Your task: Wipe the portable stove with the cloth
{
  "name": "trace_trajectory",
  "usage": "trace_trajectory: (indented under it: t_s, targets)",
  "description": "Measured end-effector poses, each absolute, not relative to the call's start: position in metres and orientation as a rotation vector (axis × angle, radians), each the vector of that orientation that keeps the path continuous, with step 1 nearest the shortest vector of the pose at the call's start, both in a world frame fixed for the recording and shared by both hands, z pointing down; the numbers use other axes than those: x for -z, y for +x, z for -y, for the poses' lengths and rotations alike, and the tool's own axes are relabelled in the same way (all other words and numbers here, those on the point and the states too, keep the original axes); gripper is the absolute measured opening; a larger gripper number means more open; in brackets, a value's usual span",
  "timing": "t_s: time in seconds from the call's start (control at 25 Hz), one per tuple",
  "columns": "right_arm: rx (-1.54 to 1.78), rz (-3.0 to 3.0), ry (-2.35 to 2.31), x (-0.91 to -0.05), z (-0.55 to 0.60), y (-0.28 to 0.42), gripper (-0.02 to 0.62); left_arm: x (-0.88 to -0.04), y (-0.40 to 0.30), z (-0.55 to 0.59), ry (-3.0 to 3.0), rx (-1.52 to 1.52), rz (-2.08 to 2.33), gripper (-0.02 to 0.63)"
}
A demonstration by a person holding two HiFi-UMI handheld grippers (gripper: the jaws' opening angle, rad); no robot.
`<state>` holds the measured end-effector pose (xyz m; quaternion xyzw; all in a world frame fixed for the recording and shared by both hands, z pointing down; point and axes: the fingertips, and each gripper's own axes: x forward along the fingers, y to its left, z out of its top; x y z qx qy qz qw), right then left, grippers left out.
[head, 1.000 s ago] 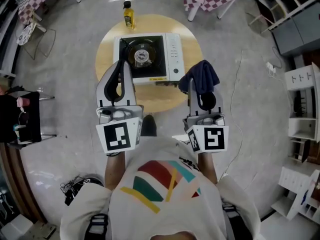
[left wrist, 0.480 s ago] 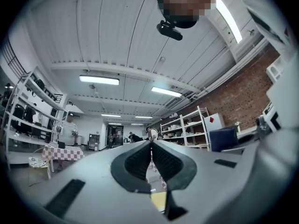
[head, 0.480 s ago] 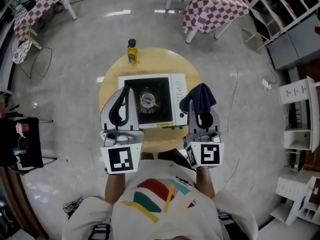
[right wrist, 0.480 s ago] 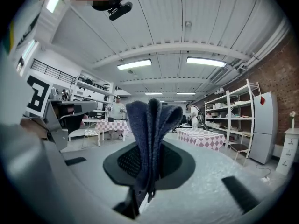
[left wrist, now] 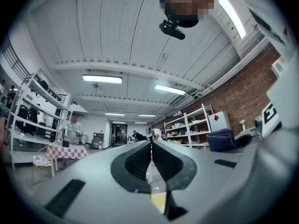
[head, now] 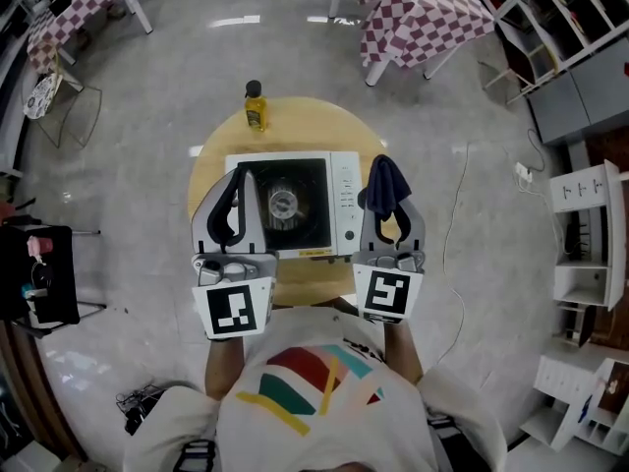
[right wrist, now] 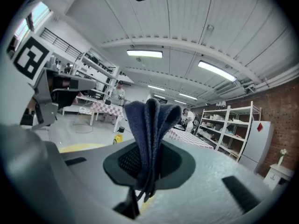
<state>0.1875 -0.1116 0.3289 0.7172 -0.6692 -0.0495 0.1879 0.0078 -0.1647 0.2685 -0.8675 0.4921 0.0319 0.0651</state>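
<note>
Seen from overhead, a person stands holding two grippers out over a small round wooden table (head: 316, 126). The portable stove (head: 313, 197) lies below and just beyond both sets of jaw tips. The left gripper (head: 244, 177) has its jaws pressed together with nothing between them, and its tips are over the stove's left side. The right gripper (head: 391, 206) is clamped on a folded dark blue cloth (right wrist: 149, 125), which stands up out of the jaws in a bunch above the stove's right edge. The main risk is that the cloth sticks up rather than forward, so a downward wipe could bring hard jaw tips onto the stove before any fabric. The cloth might also catch on the burner grate and pull loose. A firm stroke could slide the light stove toward the yellow bottle (head: 255, 106) at the table's far rim, beyond the left gripper. Both gripper views look up at the ceiling and room, so neither shows the stove. The left gripper covers part of the stove top, the depth of the pinch on the cloth is hidden, and the controls are too small to make out.
</note>
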Motion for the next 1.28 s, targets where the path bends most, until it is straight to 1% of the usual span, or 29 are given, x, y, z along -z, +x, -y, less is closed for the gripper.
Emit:
trace_trajectory:
  t_s: [0.08,0.16,0.36,0.56,0.68,0.92,1.28]
  targets:
    - [0.180,1.839,1.924,-0.339,0.125,0.194,0.034,-0.269,0.008,0.167,-2.609,-0.082,-1.490,0.008]
    - [0.199,1.772,1.726,-0.360,0.143,0.200,0.034,-0.271,0.006,0.169,-2.602,-0.064,-1.507,0.008]
    - [0.224,1.623,1.169,-0.443,0.196,0.219,0.034,-0.277,0.000,0.173,-2.600,-0.052,-1.559,0.008]
    - [0.230,1.500,0.814,-0.519,0.223,0.232,0.034,-0.281,-0.003,0.170,-2.589,-0.038,-1.595,0.008]
    - [0.182,1.475,0.706,-0.550,0.225,0.235,0.034,-0.283,-0.006,0.170,-2.579,-0.021,-1.619,0.008]
    - [0.151,1.444,0.624,-0.580,0.223,0.232,0.034,-0.283,-0.016,0.175,-2.603,-0.067,-1.671,0.008]
    - [0.203,1.418,0.557,-0.584,0.203,0.223,0.034,-0.264,-0.017,0.180,-2.553,-0.174,-1.684,0.008]
